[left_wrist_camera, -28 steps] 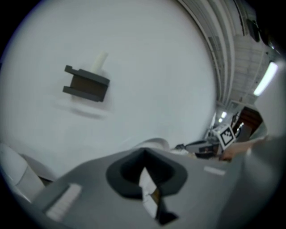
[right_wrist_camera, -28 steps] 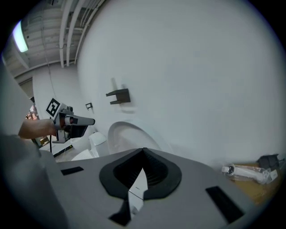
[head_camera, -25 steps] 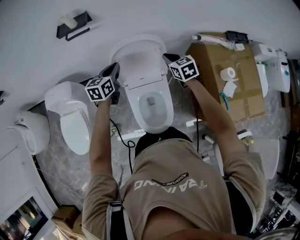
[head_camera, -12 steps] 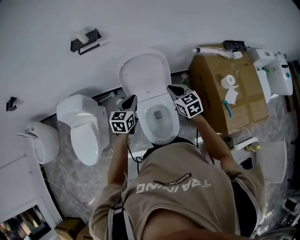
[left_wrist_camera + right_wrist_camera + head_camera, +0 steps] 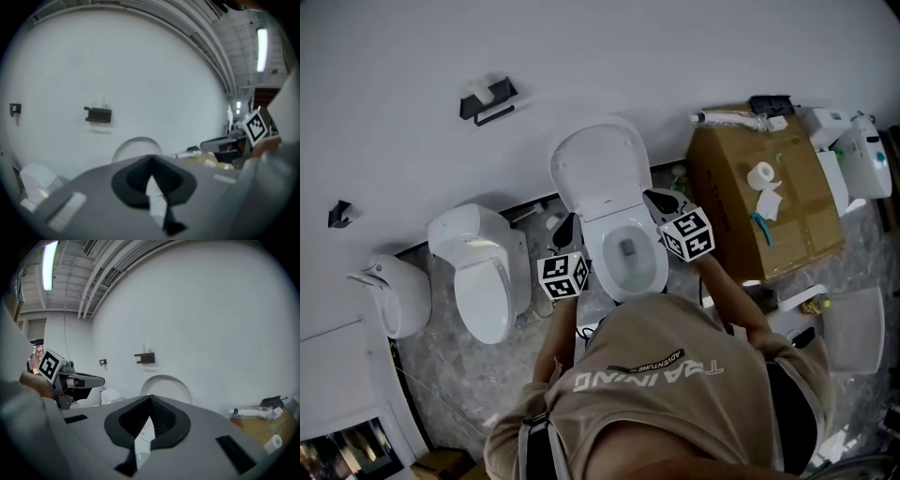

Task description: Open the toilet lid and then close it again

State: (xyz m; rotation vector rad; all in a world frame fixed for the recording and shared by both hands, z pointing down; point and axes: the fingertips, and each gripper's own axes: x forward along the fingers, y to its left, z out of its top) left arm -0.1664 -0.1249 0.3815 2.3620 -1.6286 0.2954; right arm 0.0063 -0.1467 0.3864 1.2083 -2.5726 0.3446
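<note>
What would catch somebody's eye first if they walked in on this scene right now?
The white toilet in the middle stands out, its lid raised against the wall and the bowl open. The left hand-held gripper and the right hand-held gripper hover on either side of the bowl, both shut and empty. To the right sits a big cardboard box with a toilet roll on top.

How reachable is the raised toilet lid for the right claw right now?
Probably reachable. The right claw, shut and empty, hangs beside the toilet bowl, just right of the upright toilet lid, with open air between them. The cardboard box sits farther right, out of the path.
</note>
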